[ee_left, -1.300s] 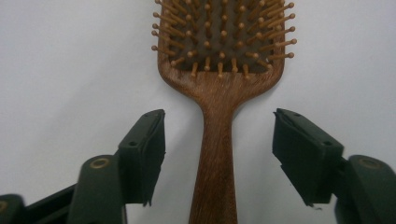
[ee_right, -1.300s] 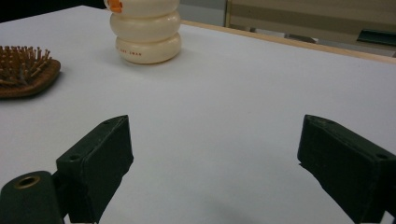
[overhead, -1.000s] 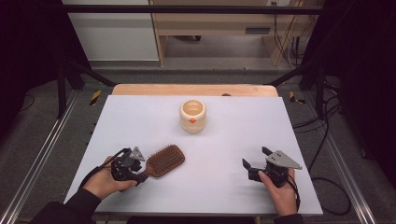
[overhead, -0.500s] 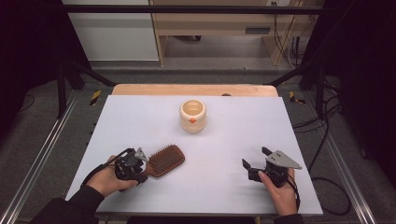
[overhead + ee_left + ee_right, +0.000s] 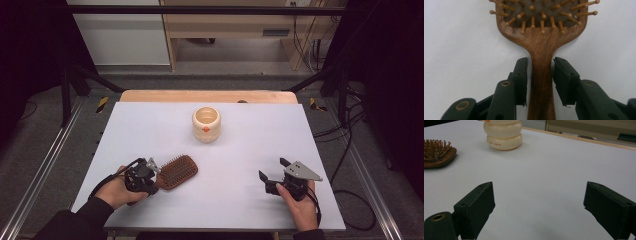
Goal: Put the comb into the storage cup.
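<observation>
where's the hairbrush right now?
High view: the hairbrush lies bristles up at the table's near left, handle toward the left gripper, cream jar farther back. In the left gripper view, its handle sits between the jaws.

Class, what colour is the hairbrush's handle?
Dark reddish-brown wood grain; the hairbrush handle shows best in the left gripper view.

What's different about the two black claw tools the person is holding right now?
The left gripper has its jaws drawn narrow around the wooden hairbrush handle and has just been closing them, slim gaps still showing beside the wood; the right gripper stands wide open with nothing between its jaws. The left gripper points along the brush; the right gripper faces bare table, toward the cream jar. Both have black jaws and sit low by the table's near edge.
</observation>
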Demonstrator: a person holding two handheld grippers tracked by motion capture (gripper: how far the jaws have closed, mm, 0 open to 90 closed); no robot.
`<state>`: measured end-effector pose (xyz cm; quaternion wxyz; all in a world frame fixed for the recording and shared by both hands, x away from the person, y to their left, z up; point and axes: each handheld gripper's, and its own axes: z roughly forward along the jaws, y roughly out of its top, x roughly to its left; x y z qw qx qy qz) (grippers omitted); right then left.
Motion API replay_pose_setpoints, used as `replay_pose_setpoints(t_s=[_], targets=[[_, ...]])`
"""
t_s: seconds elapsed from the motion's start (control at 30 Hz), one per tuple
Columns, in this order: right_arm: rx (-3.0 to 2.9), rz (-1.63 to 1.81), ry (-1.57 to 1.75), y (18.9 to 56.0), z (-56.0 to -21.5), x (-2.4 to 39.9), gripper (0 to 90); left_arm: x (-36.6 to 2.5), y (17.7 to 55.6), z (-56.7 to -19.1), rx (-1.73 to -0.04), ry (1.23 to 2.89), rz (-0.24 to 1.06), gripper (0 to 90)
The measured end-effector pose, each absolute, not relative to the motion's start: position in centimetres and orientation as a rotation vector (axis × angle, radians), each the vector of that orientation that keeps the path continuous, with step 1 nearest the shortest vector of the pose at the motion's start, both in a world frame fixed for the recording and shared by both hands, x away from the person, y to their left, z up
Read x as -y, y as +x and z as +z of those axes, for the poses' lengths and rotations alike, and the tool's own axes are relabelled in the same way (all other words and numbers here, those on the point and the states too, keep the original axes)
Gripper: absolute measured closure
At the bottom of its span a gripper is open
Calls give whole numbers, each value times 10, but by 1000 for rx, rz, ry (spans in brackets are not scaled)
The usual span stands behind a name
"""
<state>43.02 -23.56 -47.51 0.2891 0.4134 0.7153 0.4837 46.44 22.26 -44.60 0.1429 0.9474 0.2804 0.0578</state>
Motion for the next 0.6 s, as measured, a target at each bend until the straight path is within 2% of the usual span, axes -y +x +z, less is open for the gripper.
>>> replay_pose_setpoints(t_s=[0.2,0.4,0.6], targets=[[-1908,1291,1105,430,-475,236,101,-219,465,-446,-785,2749,162,706],[-1916,1301,1105,430,-475,235,101,-220,468,-447,-828,2738,135,726],[-1915,1311,1106,430,-474,236,101,-220,462,-446,-800,2731,189,728]])
